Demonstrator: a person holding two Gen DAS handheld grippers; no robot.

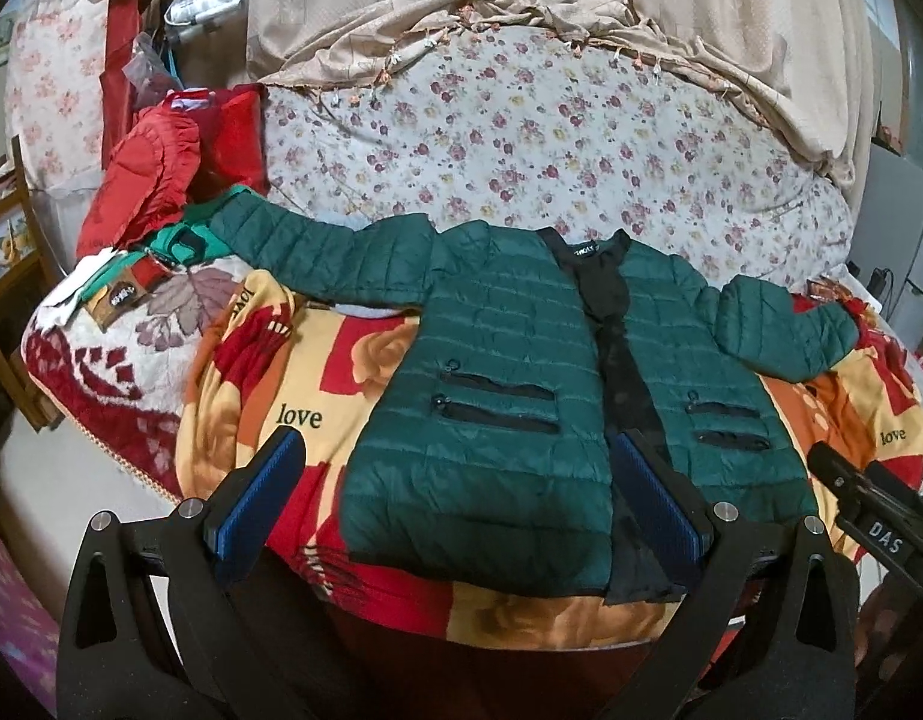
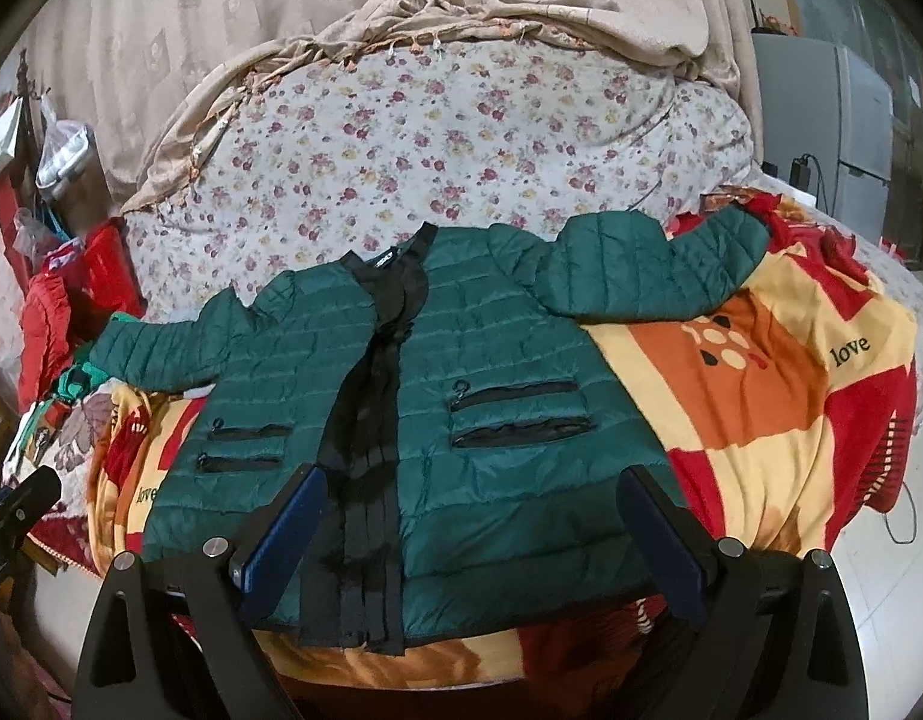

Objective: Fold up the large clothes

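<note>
Flat: quilted puffy green jacket (image 1: 497,372) on fleece blanket (image 1: 269,396) | L gripper (image 1: 455,510) & R gripper (image 2: 470,537) fingers wide apart, empty

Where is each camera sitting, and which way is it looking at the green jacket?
Left wrist: it sits on the left gripper, looking forward over the green jacket on the blanket; its two open fingers show, and the right gripper pokes in at the right edge.
Right wrist: it sits on the right gripper, facing the jacket's front; its open fingers show, and the left gripper peeks in at the left edge.
Both views share the spread-out jacket, the blanket and the flowered sheet behind.
</note>
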